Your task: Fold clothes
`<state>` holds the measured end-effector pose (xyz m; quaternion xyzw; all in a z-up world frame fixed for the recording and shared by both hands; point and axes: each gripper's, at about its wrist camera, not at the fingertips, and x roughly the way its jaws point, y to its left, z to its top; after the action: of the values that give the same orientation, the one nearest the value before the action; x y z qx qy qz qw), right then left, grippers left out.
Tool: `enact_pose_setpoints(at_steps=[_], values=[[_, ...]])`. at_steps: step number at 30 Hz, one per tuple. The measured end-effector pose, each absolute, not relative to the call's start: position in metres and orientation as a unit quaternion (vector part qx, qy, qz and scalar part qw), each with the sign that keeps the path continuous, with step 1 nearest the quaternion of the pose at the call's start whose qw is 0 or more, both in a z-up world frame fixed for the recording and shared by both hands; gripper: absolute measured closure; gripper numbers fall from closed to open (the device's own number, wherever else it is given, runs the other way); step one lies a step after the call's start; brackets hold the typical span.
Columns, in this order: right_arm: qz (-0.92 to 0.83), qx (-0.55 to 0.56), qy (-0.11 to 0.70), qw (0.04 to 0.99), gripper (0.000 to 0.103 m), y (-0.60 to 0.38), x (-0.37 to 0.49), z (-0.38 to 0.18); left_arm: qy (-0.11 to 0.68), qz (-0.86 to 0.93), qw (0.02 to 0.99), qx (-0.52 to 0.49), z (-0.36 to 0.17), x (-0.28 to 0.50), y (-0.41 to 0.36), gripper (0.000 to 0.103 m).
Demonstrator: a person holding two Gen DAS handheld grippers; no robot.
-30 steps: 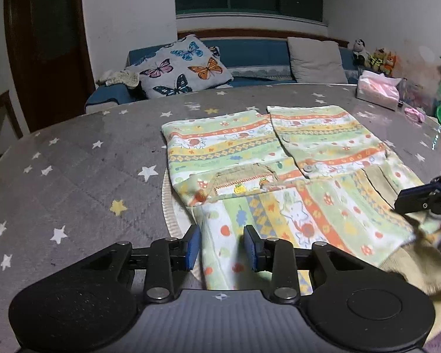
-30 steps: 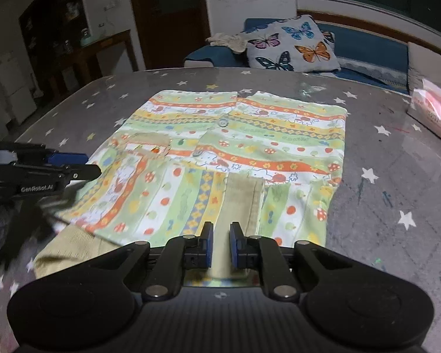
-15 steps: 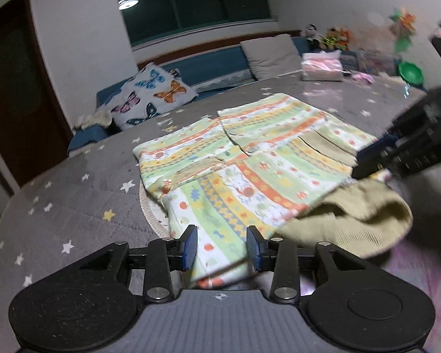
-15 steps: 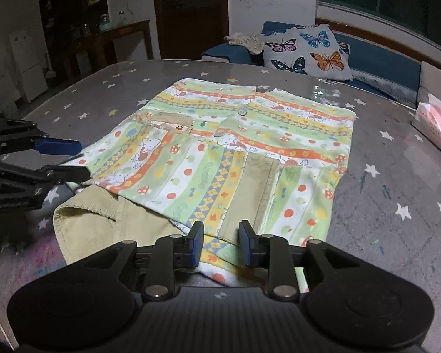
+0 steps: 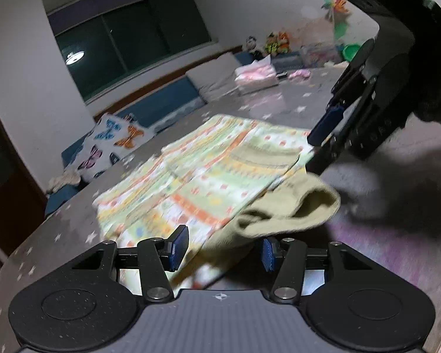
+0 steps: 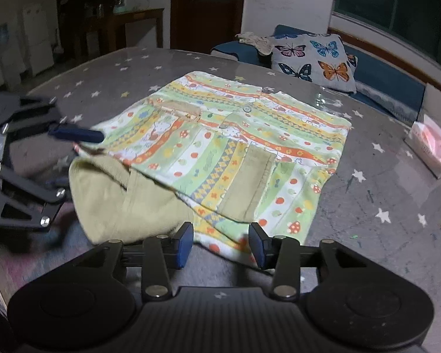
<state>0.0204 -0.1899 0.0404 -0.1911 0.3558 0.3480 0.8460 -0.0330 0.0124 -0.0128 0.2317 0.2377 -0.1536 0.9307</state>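
L gripper jaws wide apart, nothing clamped; the garment's near edge sags between the pads, contact unclear w/ blur. R gripper also apart, near hem just ahead of its pads. Garment lies flat on the starry table, long axis running from R gripper toward the butterfly pillow. Olive cuff bulges out at the near-left corner. L-wrist view heavily blurred; print unreadable there. Tissue pack cut off at frame edge.
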Motion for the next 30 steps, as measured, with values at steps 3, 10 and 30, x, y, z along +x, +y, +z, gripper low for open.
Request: enact_pose_setpoints(at_steps=[3,10,30], values=[[0.358,-0.219,0.342,0.841,0.051,-0.189,0.011,0.041,0.237,-0.166,0.934,0.208,-0.009,-0.025,0.012,0.074],[0.381,-0.261,0.302,0.834,0.05,-0.174,0.003,0.039,0.251,-0.163,0.943,0.148,0.003,-0.001,0.023,0.094],[0.392,-0.173,0.335,0.839,0.091,-0.166,0.043,0.041,0.265,-0.152,0.943,0.131,0.009,-0.015,0.05,0.059]])
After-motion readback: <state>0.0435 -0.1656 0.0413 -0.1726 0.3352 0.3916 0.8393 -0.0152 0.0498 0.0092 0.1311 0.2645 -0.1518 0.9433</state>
